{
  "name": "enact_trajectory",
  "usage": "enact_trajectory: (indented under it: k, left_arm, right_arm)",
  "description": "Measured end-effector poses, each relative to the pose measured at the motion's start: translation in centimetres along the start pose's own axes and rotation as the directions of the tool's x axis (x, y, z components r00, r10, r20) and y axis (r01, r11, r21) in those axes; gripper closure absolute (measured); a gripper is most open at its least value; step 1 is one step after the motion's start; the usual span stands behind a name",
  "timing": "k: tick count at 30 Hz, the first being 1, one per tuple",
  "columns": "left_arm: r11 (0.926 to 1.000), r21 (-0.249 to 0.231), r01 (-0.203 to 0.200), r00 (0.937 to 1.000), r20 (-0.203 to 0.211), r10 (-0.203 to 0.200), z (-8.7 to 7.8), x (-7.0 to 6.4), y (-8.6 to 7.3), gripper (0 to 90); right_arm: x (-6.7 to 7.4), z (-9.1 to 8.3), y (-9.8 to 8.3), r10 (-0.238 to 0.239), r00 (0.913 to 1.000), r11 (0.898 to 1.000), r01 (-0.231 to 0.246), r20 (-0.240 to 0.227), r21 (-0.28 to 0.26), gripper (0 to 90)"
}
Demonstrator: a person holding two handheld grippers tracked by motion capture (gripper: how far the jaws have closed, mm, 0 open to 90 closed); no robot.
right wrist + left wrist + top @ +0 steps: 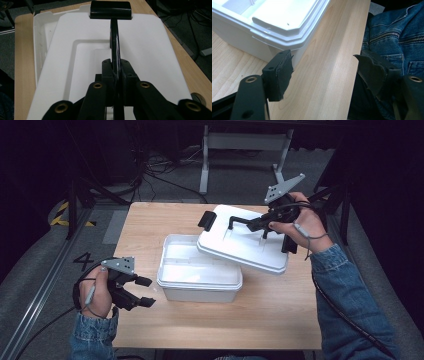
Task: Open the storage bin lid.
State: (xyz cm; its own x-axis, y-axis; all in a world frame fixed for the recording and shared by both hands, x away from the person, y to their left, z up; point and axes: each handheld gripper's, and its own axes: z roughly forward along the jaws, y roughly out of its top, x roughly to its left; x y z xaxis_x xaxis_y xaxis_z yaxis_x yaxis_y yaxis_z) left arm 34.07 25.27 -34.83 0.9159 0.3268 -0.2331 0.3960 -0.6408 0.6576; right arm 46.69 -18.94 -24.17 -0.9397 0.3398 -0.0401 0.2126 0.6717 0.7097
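A white plastic box (197,280) stands uncovered on the wooden table (270,315). Its white lid (240,245) hangs tilted above the box's right half. A black handle (245,221) runs along the lid's top, and my right gripper (265,222) is shut on that handle. In the right gripper view the jaws pinch the thin handle bar (115,42), and a black latch (110,10) sits at the lid's far end. My left gripper (145,291) stands open just left of the box with nothing between its pads (279,72). The box's corner (284,37) lies beyond it.
The table's front edge is near the person's denim jacket (392,40). Beyond the table's far side stand a grey metal frame (245,142) and loose cables (160,167) on the floor. A dark stand (75,200) is at the left.
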Motion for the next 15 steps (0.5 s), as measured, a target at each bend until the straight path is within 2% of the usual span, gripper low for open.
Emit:
enact_trajectory:
  k: [7,15]
  left_arm:
    - [1.0000,0.002,0.006,1.0000,0.003,-0.006,0.0,0.0,-0.1,28.8]
    - [1.0000,0.002,0.008,1.0000,0.003,-0.008,0.0,0.0,-0.1,28.8]
  right_arm:
    - [-0.9,-1.9,-1.6,0.037,0.9982,0.999,-0.037,0.047,0.001,84.3]
    - [-2.0,-3.4,-3.5,0.083,0.9936,0.997,-0.082,0.077,-0.011,84.3]
